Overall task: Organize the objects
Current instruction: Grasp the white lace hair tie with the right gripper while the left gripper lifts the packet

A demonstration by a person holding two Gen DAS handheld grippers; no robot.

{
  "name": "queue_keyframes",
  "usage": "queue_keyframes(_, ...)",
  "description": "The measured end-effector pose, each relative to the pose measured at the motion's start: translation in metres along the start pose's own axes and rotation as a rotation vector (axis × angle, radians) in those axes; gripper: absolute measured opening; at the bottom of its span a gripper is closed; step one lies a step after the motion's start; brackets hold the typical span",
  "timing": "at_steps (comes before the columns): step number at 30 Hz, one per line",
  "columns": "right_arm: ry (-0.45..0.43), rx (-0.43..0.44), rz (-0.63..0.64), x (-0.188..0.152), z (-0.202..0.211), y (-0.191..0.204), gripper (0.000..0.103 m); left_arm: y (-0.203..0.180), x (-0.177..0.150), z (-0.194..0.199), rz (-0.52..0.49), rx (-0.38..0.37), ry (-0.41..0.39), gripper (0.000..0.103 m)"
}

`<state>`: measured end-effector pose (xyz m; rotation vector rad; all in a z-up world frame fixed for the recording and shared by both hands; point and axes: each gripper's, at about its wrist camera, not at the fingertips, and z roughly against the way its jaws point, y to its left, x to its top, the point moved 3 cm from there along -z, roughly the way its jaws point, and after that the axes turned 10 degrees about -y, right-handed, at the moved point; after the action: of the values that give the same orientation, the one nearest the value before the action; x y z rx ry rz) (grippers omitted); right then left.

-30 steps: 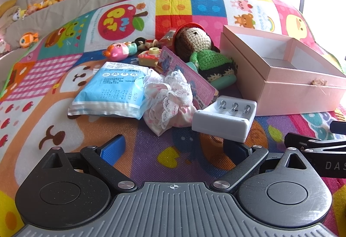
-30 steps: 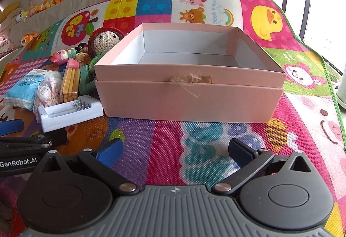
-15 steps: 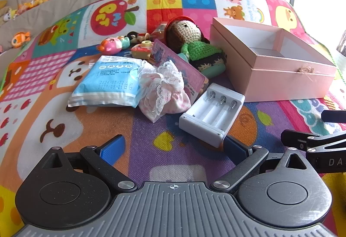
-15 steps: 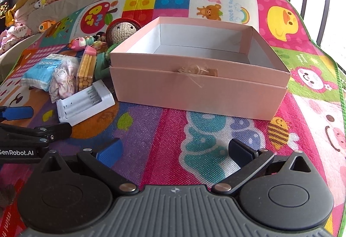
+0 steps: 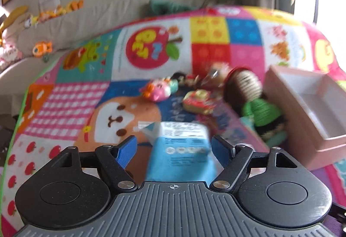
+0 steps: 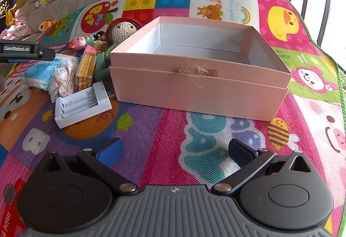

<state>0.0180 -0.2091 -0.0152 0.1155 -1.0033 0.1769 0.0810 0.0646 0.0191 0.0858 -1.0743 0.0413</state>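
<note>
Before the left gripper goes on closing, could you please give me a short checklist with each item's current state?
1. Blue pack between the left gripper's closing jaws: ok.
2. Pads pressing on the pack: cannot tell, picture is blurred.
3. Pink box open, nothing seen inside: ok.
4. Right gripper open, holding nothing: ok.
5. Lace pouch clear of the pack: not ok, it rests against it.
</note>
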Motion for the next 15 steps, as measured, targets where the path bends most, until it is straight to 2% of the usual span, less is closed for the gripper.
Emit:
queue_keyframes(4,0.002,0.000,0.002,-0.001,0.000,0.000,0.103,0.007,-0.006,-0.027,0.022,0.013,0.064,0.081)
queue_keyframes(7,0.006,0.001,0.005,-0.001,0.000,0.000,0.103,0.009,-0.011,-0.030,0.032,-0.005,0.082,0.070)
queue_keyframes(8,0.008,0.004,0.007,0.000,0.000,-0.001,0.103,0.009,-0.013,-0.029,0.034,-0.013,0.084,0.065)
queue_keyframes(15,0.044,0.014,0.026,0.005,-0.005,0.000,0.103,0.030,-0.029,0.008,0.134,-0.100,0.065,0.061)
